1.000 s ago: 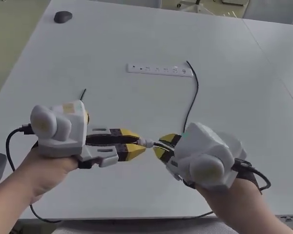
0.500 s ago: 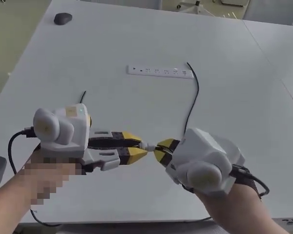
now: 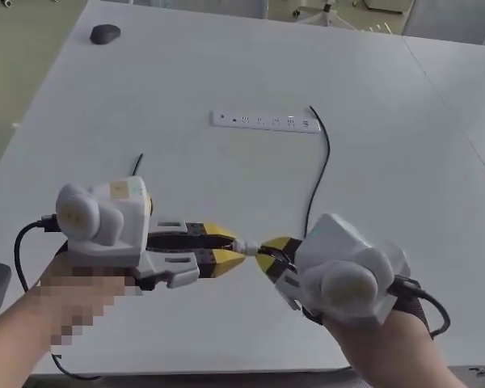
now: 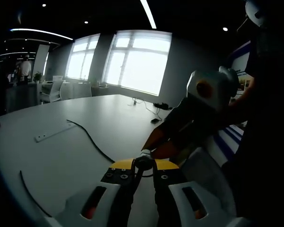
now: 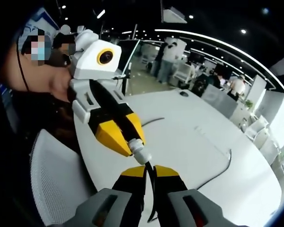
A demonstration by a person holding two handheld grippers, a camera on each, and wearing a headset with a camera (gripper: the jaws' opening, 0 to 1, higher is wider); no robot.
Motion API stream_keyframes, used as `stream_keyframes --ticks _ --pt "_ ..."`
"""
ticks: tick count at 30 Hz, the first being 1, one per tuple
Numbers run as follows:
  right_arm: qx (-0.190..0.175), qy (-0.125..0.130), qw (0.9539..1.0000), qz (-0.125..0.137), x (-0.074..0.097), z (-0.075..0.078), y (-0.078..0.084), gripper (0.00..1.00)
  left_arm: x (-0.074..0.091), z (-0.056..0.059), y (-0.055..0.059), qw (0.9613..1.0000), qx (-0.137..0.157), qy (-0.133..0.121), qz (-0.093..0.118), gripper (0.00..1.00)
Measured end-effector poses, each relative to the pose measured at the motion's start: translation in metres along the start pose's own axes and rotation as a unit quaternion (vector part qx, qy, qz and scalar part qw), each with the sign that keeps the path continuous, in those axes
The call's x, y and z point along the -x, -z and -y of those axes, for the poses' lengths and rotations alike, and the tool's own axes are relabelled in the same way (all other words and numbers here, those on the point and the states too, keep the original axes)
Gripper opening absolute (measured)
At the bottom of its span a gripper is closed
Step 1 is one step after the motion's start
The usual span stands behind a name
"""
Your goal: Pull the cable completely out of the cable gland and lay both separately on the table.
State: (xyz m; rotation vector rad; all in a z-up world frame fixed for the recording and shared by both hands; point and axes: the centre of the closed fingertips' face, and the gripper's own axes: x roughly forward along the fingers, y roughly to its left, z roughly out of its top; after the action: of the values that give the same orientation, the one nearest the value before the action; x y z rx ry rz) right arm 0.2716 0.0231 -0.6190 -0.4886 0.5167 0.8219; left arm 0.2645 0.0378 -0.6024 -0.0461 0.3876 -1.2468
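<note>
Both grippers meet nose to nose on the person's side of the power strip (image 3: pixel 264 120), up off the table (image 3: pixel 404 210) near its front edge. The cable gland (image 3: pixel 246 245), small and white, sits right between them, well short of the power strip. The left gripper (image 3: pixel 236 246) has its yellow jaws clamped on the gland's body, and the right gripper view shows the white piece poking out of those tips. The right gripper (image 3: pixel 263 251) has its jaws pressed together on the thin black cable (image 3: pixel 324 162), just where it leaves the gland's mouth.

That split makes sense: one tool anchors the fitting and the other takes the wire, so a pull apart goes straight along the gland's axis and not sideways. Gripping close to the mouth leaves little slack wire to bend.

The cable's far end lies just past the power strip's right end. From there it runs back across the table toward the right gripper, and its last stretch is hidden behind that gripper. I judge it to be the same wire that is held in the jaws.

The wire is in the gland, so the pull-out is not yet done and nothing is laid down. There is bare table between the grippers and the power strip for setting the two pieces apart.
</note>
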Motion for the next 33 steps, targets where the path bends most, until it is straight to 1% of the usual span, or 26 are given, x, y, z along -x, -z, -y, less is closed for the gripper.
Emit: stream_keyframes --ticks 9,13,15,22,26,28,33 --pt "-0.016 0.001 0.9999 0.002 -0.001 0.001 0.002 0.00 -0.001 0.000 0.001 1.0000 -0.003 -0.001 -0.002 0.15" --pt "-0.032 0.000 0.9995 0.004 -0.001 0.002 0.004 0.00 -0.001 -0.001 0.002 1.0000 -0.001 -0.002 -0.002 0.15" --pt "-0.048 -0.001 0.9988 0.006 -0.002 0.003 0.006 0.00 -0.001 -0.001 0.003 1.0000 0.000 -0.003 -0.003 0.15" --pt "-0.064 -0.001 0.9979 0.008 -0.003 0.003 0.009 0.00 -0.002 -0.002 0.004 1.0000 0.000 -0.005 -0.004 0.15" --pt "-0.080 -0.001 0.9968 0.009 -0.004 0.004 0.011 0.00 -0.003 -0.002 0.005 1.0000 0.003 -0.006 -0.003 0.15" --pt "-0.078 0.004 0.9969 0.007 -0.003 0.006 0.013 0.00 -0.002 -0.003 0.005 1.0000 0.006 -0.006 -0.001 0.15" --pt "-0.094 0.008 0.9956 0.003 -0.004 0.012 0.020 0.00 -0.002 -0.004 0.005 0.9999 0.009 -0.007 0.001 0.15"
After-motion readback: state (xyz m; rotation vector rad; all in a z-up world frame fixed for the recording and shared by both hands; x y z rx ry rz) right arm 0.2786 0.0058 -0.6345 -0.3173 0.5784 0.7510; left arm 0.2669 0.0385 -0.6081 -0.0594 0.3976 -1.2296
